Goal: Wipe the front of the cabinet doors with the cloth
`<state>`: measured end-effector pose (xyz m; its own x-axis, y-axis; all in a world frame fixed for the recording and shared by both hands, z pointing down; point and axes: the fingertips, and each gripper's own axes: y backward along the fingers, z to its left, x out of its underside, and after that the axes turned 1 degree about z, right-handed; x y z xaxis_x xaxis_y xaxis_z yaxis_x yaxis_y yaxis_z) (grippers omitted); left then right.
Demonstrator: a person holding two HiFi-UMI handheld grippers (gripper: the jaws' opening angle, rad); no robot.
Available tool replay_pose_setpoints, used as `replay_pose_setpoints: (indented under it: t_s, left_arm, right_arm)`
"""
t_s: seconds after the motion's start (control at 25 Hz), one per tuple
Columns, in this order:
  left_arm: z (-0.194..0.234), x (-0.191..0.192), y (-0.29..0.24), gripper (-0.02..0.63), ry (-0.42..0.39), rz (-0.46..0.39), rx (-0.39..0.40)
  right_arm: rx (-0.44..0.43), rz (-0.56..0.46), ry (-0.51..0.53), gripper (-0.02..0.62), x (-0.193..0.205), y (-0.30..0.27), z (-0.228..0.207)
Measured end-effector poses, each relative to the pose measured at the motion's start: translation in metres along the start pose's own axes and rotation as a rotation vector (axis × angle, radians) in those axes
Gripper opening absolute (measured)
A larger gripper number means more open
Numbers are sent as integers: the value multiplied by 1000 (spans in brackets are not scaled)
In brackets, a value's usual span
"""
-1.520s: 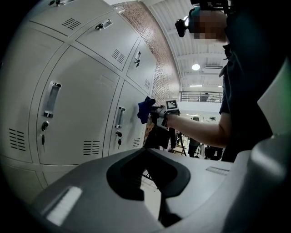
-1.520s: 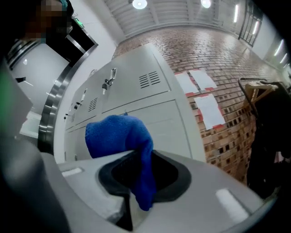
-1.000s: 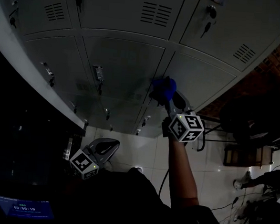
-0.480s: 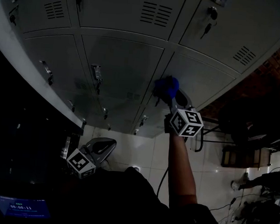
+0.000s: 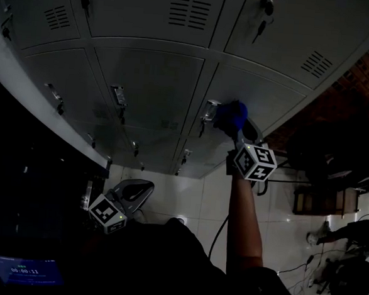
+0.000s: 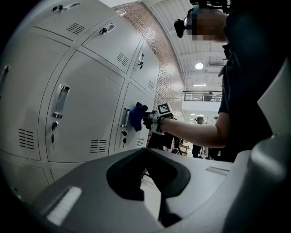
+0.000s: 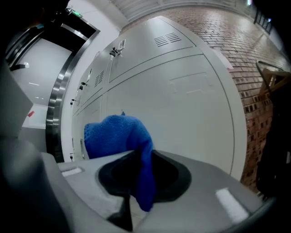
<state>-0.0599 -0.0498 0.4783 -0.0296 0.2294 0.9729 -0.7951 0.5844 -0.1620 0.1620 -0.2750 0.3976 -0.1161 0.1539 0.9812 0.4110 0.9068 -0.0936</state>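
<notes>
Only 1 text could be read: a small blue screen (image 5: 21, 270) at the bottom left of the head view showed a timer, about 00:00:11, with tiny digits. The cubes on the left gripper (image 5: 145, 187) and the right gripper (image 5: 236, 124) carried black-and-white square markers, with no letters or numbers. A green sign (image 7: 75, 13) high in the right gripper view was too small to read.

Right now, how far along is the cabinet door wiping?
Done: can't tell, as no door looks visibly cleaner. In hand: right gripper is shut on the blue cloth, pressing it on the right-hand door beside its handle. Left: the middle door and the others. Left gripper is shut, empty, held low.
</notes>
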Motion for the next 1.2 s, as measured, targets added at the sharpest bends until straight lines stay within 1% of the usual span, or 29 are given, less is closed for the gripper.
replay_pose_setpoints:
  t_s: [0.4, 0.68, 0.92, 1.04, 1.2]
  left_arm:
    - [-6, 0, -21, 0, 3, 9, 31]
    - [-11, 0, -36, 0, 1, 9, 57]
    - [-15, -1, -42, 0, 2, 11, 67]
    - [-14, -1, -41, 0, 2, 11, 65]
    - [-15, 0, -37, 0, 2, 12, 66]
  right_arm:
    - [100, -17, -21, 69, -5, 27, -57]
    - [216, -7, 37, 69, -7, 48, -105]
    - [289, -12, 9, 69, -5, 63, -135]
    - [315, -24, -25, 69, -3, 67, -145]
    - [371, -25, -48, 69, 0, 76, -161]
